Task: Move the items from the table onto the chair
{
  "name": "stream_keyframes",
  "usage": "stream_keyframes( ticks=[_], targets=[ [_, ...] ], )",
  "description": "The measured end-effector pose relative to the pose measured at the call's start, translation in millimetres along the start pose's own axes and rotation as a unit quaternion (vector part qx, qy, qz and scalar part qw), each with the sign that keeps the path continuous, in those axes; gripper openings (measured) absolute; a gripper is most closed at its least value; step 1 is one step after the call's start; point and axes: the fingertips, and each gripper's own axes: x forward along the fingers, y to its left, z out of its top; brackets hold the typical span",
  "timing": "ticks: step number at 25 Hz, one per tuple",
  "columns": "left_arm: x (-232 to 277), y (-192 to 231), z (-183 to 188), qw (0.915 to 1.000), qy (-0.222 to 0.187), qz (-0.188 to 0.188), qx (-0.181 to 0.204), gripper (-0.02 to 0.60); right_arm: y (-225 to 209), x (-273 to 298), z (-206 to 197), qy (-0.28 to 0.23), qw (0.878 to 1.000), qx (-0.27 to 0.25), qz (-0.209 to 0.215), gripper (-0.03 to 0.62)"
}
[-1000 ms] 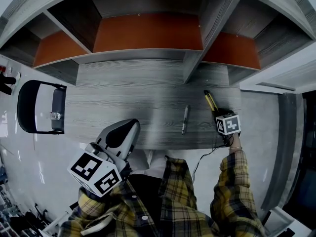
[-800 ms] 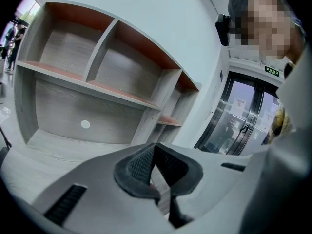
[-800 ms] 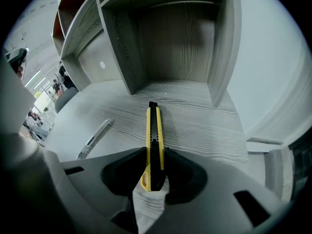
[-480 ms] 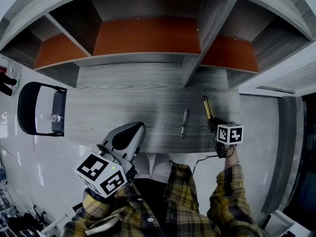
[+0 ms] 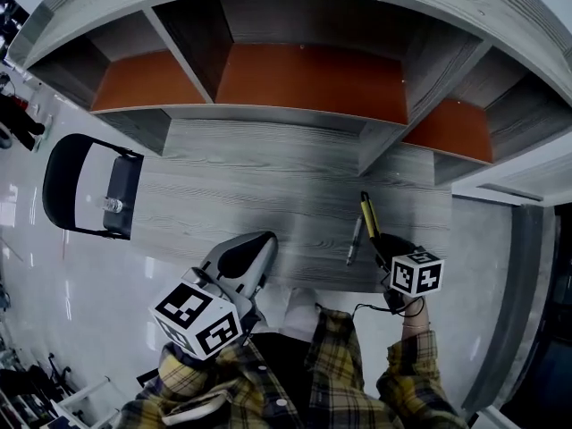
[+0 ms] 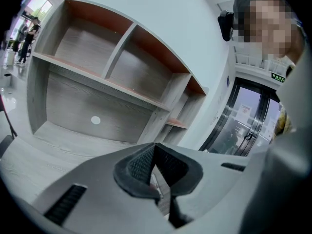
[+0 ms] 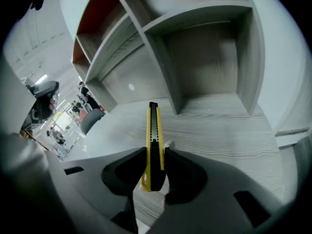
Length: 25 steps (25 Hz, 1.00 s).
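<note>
A yellow and black utility knife (image 7: 153,130) sticks out forward between the jaws of my right gripper (image 7: 155,155), which is shut on it. In the head view that gripper (image 5: 382,244) holds the knife (image 5: 366,214) over the grey wood table (image 5: 232,177), near its front right edge. A dark pen (image 5: 354,239) lies on the table just left of the knife. My left gripper (image 5: 243,259) hovers at the table's front edge with its jaws shut and nothing between them. The black chair (image 5: 85,186) stands off the table's left end, with a small clear bottle (image 5: 113,205) on its seat.
A shelf unit with orange-backed compartments (image 5: 308,79) rises behind the table, its dividers reaching down to the tabletop. A pale glossy floor (image 5: 54,275) surrounds the chair. A cable (image 5: 362,309) trails from the right gripper. Glass doors (image 6: 243,121) stand to the right.
My right gripper has drawn back toward the table's front edge with the knife, which now sits closer to the pen. The head view has swung. The left gripper has hardly moved.
</note>
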Motion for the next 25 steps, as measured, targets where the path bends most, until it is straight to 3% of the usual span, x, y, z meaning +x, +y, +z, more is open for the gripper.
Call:
stream_keyframes(
  ticks=[6,13,19,25],
  targets=[
    [-36,44,1,0.9996,-0.017,0.014,-0.020,0.005,80,32,18,0.000,0.999,-0.030,0.040,0.126],
    [-113,126,12,0.9980,-0.041,0.036,-0.033,0.005,192,87,39,0.007,0.996,-0.063,0.064,0.126],
    [-192,215,10,0.9943,-0.059,0.068,-0.058,0.005,306,154,50,0.032,0.990,-0.103,0.094,0.126],
    [-283,317,-19,0.9883,-0.071,0.107,-0.081,0.005,447,237,41,0.044,0.978,-0.141,0.150,0.126]
  ],
)
